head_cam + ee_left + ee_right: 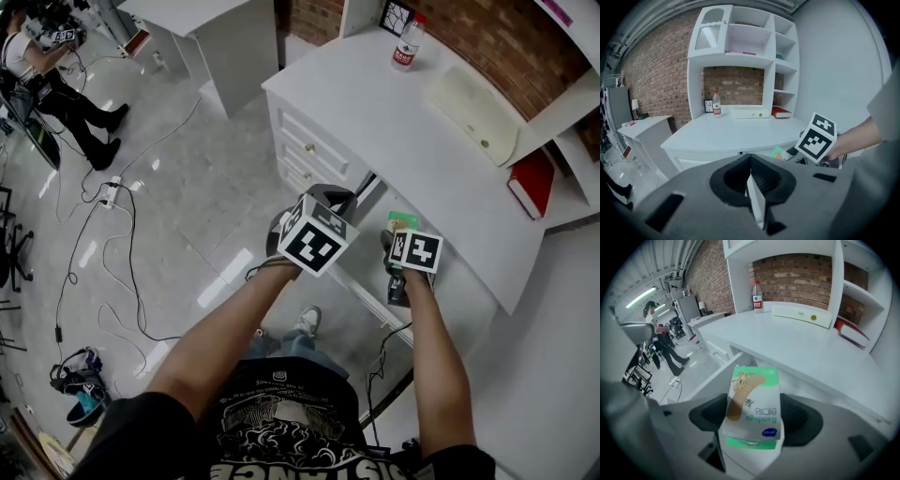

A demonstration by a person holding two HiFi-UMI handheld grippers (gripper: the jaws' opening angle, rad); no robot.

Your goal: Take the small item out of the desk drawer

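The right gripper [753, 423] has its fingers clamped on a small green-and-white bandage box [752, 399], held at the front edge of the white counter [422, 141]. Beside it, the left gripper [752, 187] has its fingers pressed together, empty. At the counter's back are a water bottle [406, 42] and a red book [532, 181].

Red brick wall [487, 42] upper right. White desk [375, 131] centre right, white shelving [740, 44] above. Glossy pale floor [187, 178] left, power strip with black cables [111, 193]. Second white table [211, 28] top centre.
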